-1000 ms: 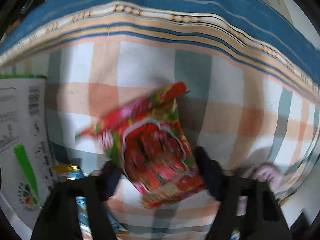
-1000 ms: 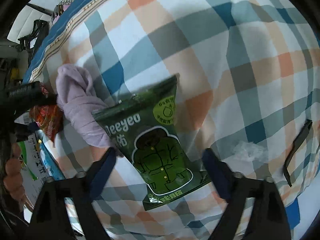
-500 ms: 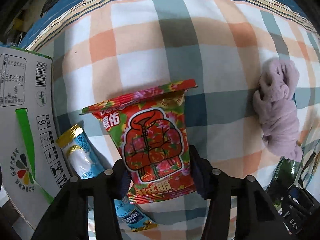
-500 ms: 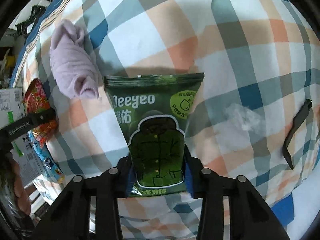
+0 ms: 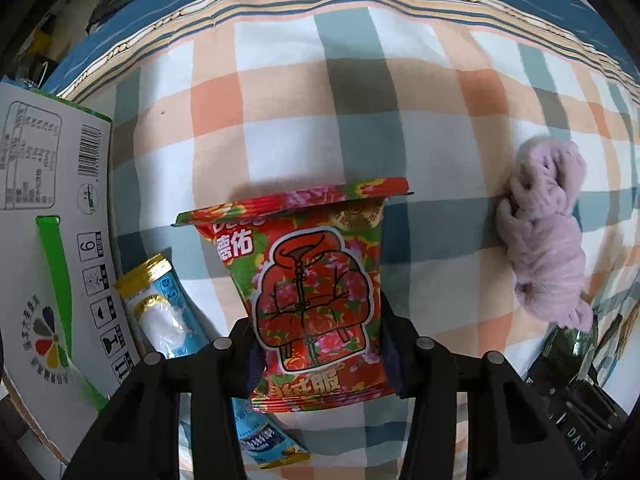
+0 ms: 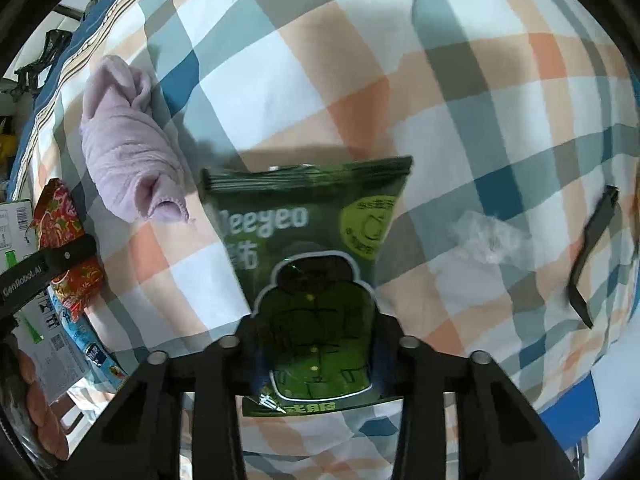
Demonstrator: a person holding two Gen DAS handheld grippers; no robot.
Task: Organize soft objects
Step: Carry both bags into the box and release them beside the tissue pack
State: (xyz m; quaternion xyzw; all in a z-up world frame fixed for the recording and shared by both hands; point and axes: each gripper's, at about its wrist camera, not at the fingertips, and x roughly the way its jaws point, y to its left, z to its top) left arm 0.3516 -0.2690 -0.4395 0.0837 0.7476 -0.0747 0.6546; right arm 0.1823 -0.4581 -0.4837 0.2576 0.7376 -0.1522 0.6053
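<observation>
My left gripper [image 5: 318, 340] is shut on a red floral snack pack [image 5: 312, 276] and holds it above the checked bedspread [image 5: 280, 92]. My right gripper [image 6: 316, 352] is shut on a green snack pack [image 6: 308, 248], also above the bedspread [image 6: 460, 80]. A rolled lilac towel [image 5: 544, 240] lies to the right in the left wrist view and shows at the left in the right wrist view [image 6: 128, 148]. The red pack [image 6: 60, 232] and the left gripper show at the far left of the right wrist view.
A white cardboard box [image 5: 44, 220] stands at the left. A blue and gold pouch [image 5: 168, 316] lies beside it under my left gripper. A clear plastic scrap [image 6: 488, 236] and a black strip [image 6: 592, 256] lie on the bed at the right.
Both grippers closed on their packs. The red pack swung from tilted to upright between the left fingers. The right gripper moved in on the green pack, which now sits straight.
</observation>
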